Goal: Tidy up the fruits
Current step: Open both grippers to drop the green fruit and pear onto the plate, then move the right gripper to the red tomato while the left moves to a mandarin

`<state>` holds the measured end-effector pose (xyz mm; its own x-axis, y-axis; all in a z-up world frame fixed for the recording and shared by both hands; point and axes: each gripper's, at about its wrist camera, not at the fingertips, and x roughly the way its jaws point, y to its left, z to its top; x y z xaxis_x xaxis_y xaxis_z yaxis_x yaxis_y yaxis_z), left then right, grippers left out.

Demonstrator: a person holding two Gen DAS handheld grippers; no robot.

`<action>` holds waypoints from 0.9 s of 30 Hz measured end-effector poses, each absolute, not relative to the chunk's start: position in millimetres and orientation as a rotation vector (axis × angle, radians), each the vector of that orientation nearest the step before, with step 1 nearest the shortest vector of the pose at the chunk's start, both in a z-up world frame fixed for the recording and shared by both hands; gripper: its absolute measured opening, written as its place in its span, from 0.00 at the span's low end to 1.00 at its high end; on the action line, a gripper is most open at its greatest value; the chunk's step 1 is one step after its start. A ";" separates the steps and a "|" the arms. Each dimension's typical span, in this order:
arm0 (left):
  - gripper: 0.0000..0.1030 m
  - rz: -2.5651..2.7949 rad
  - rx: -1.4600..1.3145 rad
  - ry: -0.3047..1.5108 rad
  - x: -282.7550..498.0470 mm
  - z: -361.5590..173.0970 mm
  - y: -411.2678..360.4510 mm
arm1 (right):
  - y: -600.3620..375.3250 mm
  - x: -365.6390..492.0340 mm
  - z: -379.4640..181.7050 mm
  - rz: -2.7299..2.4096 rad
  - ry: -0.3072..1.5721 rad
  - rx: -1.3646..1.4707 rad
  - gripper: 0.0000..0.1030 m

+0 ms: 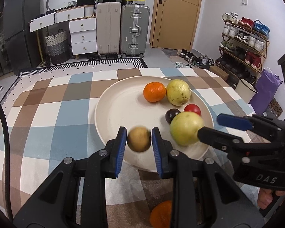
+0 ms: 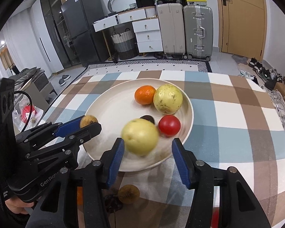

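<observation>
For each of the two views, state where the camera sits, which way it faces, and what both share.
Left wrist: rides the left gripper, looking down across the plate toward the door; own fingers clamp a small brown fruit; right gripper enters at right.
Right wrist: rides the right gripper, same heading; own fingers stand open around a blurred yellow-green fruit; left gripper enters at left.
Shared: plate, orange, red fruit, checked cloth.
</observation>
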<state>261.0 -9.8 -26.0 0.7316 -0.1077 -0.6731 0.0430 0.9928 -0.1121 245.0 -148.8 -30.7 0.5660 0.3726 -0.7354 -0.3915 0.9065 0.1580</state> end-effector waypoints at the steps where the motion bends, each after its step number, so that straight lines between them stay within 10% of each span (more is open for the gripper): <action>1: 0.27 -0.083 -0.093 0.745 259.4 -25.2 -9.1 | -151.1 243.5 -28.6 0.442 0.852 -0.025 0.65; 9: 0.78 -0.079 -0.085 0.683 230.7 -7.8 -3.8 | -178.7 225.7 -12.0 0.364 0.790 -0.029 0.94; 27: 0.99 -0.027 -0.115 0.660 176.5 6.5 11.9 | -205.7 190.8 -8.4 0.343 0.802 -0.031 0.99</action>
